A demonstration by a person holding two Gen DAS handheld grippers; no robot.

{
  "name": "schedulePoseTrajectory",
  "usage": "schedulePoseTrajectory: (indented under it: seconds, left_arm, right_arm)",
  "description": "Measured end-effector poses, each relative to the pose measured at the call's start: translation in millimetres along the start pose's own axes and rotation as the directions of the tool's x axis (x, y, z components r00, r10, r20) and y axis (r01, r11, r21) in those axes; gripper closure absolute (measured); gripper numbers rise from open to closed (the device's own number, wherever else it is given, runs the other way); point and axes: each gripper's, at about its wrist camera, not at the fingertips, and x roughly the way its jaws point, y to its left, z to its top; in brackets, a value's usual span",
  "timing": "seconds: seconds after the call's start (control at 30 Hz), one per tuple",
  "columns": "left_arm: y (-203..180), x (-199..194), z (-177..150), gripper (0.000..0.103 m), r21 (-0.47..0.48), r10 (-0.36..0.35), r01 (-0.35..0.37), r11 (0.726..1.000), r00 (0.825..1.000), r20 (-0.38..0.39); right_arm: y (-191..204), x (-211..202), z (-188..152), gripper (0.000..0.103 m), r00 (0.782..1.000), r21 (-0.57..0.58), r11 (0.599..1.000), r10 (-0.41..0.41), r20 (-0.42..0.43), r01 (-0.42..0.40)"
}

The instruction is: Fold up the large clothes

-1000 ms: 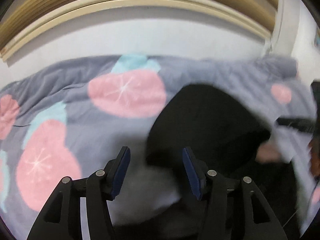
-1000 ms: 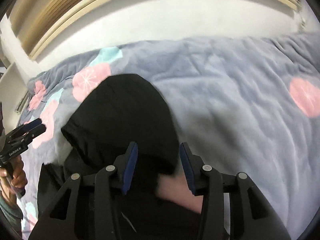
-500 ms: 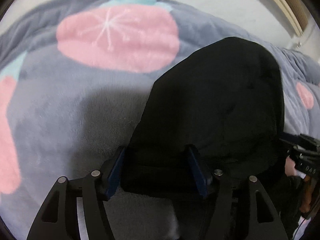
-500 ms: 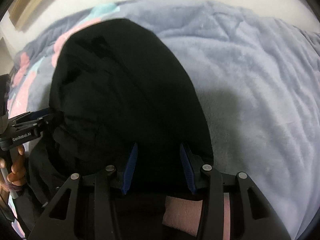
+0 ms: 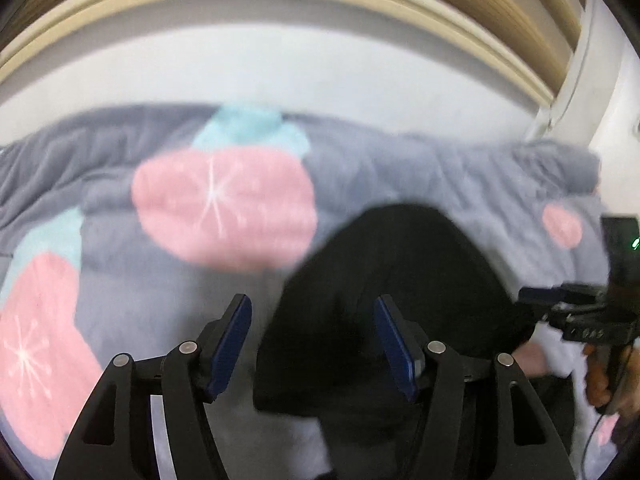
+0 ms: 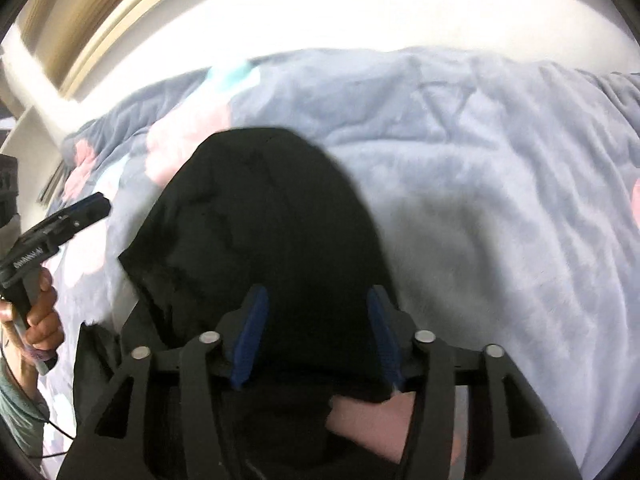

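Looking at this, the black garment [image 6: 272, 240] lies bunched on the grey fleece blanket [image 6: 500, 208] with the pink fruit print, and its rounded, hood-like end points toward the far wall.

The right gripper [image 6: 314, 332] hangs right over the near part of the fabric. Its jaws are opening and the pads aren't pressing on anything I can see. The left gripper [image 5: 312, 344] stands spread and empty, with the garment's left edge sitting between its fingers but not pinched.

What could go wrong: with both let go, the flipped part might slump back or crease, since the plush blanket is soft and lumpy. A low regrab could easily pinch blanket along with the cloth and drag both.

Hard to make out: the black swallows every seam, so I can't tell sleeves from body. The near end is hidden behind the gripper frames, a pink patch [image 6: 372, 424] down there is unclear, and the left view is smeared.
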Motion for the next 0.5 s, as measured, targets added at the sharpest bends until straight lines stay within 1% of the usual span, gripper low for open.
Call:
schedulePoseTrajectory:
  seconds: [0.03,0.1,0.13,0.2,0.23,0.27,0.3,0.37,0.4,0.43,0.47,0.5]
  left_arm:
    - [1.9,6.4,7.2,0.036,-0.005,0.0,0.0,1.0,1.0,-0.012]
    - [8.9,25.5,13.0,0.036,-0.028,-0.018,0.016,0.999,0.998,-0.064]
    - [10.7,40.0,13.8,0.036,-0.039,-0.013,0.01,0.999,0.996,-0.089]
    - [18.9,60.8,11.3,0.036,-0.066,0.024,-0.033,0.997,0.992,-0.122]
    - [21.1,68.8,7.6,0.036,-0.083,0.022,-0.033,0.996,0.991,-0.132]
    - [22.5,73.9,4.4,0.036,-0.098,0.008,-0.022,0.995,0.99,-0.142]
    - [24.9,82.3,2.8,0.036,-0.118,-0.024,0.005,0.993,0.987,-0.157]
    - [23.7,90.7,0.8,0.036,-0.128,-0.073,0.051,0.99,0.981,-0.177]
    - [22.1,98.5,-0.8,0.036,-0.132,-0.118,0.092,0.987,0.973,-0.199]
    - [20.0,102.3,-1.7,0.037,-0.13,-0.129,0.103,0.986,0.969,-0.211]
    - [17.4,107.8,-3.2,0.037,-0.123,-0.126,0.101,0.987,0.967,-0.223]
    - [13.8,112.8,-5.0,0.037,-0.109,-0.104,0.081,0.991,0.967,-0.232]
  right_arm:
    - [-3.1,4.0,4.9,0.043,1.0,0.01,1.0,-0.002,-0.003,0.002]
    - [-15.1,15.3,10.1,0.043,0.999,0.053,0.998,0.028,-0.019,-0.027]
    - [-23.2,24.7,12.6,0.043,0.998,0.081,0.995,0.053,-0.033,-0.05]
    - [-32.2,39.3,18.7,0.042,0.996,0.104,0.993,0.065,-0.059,-0.058]
    - [-33.5,44.2,20.8,0.042,0.995,0.11,0.992,0.069,-0.069,-0.061]
    - [-37.4,52.2,24.5,0.042,0.993,0.122,0.99,0.088,-0.084,-0.077]
    - [-43.3,55.1,29.7,0.042,0.991,0.127,0.988,0.103,-0.09,-0.091]
    - [-46.0,65.3,36.4,0.042,0.985,0.134,0.983,0.139,-0.106,-0.125]
    - [-46.7,69.3,38.7,0.042,0.982,0.133,0.982,0.151,-0.114,-0.136]
    - [-43.7,77.5,39.4,0.042,0.978,0.131,0.98,0.164,-0.125,-0.148]
    - [-40.2,81.4,40.8,0.04,0.977,0.127,0.98,0.169,-0.131,-0.153]
    - [-35.5,86.7,40.9,0.039,0.976,0.12,0.981,0.169,-0.136,-0.153]
